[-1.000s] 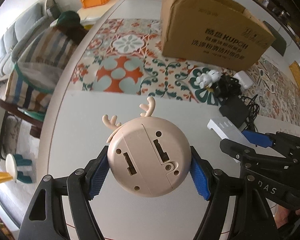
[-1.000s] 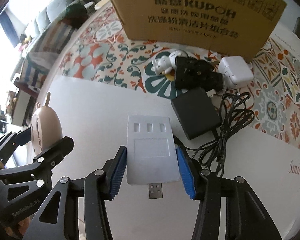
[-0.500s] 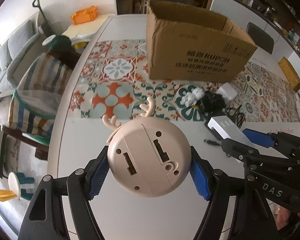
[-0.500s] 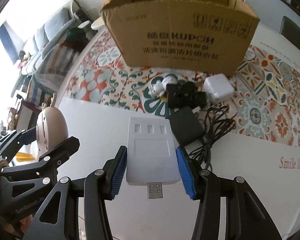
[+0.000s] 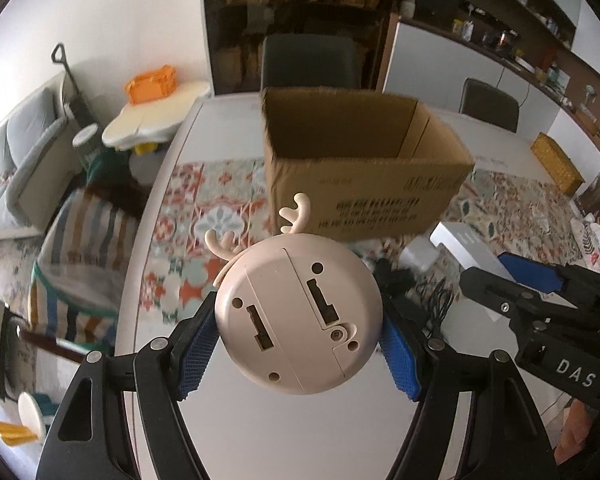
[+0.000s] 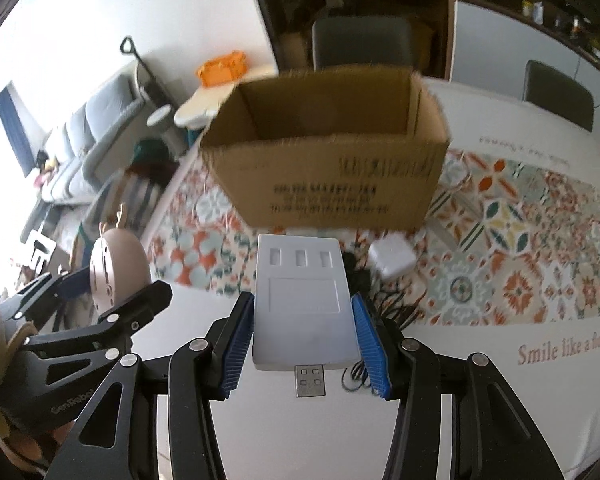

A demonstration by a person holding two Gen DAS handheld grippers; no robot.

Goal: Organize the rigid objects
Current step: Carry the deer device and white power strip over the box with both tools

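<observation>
— Left wrist view first: left hand-held gripper [image 5: 299,343], clamped on what?
— Clamped on a round beige toy with antlers [image 5: 298,316], blue pads [image 5: 198,348] pressed to both sides, flat underside with slots and screw holes facing the camera. Held up off the white tabletop [image 5: 260,432].
— Beyond the toy?
— Open brown cardboard box [image 5: 364,172] straight ahead on the patterned runner [image 5: 192,232] across the tabletop, printed side facing this way, inside looking empty from here. Black cables [image 5: 436,300] just to the right of the toy, blurred.
— And over on the right side of that view?
— Right hand-held gripper [image 5: 512,276], closed on a flat white device.
— Right wrist view, then?
— Right hand-held gripper [image 6: 305,338] pinching a white USB hub [image 6: 304,300] by its long edges, plug end pointing back at the camera, three ports at the far end. Also lifted clear of the tabletop, nearer its front edge than the box. White charger block [image 6: 392,258] on the runner just beside the box's near right corner, cables next to it. Left gripper with the toy at the left side.
— Anything past the tabletop?
— Dark chairs [image 6: 362,46] at the far edge, grey sofa [image 6: 84,136] past the left edge.
</observation>
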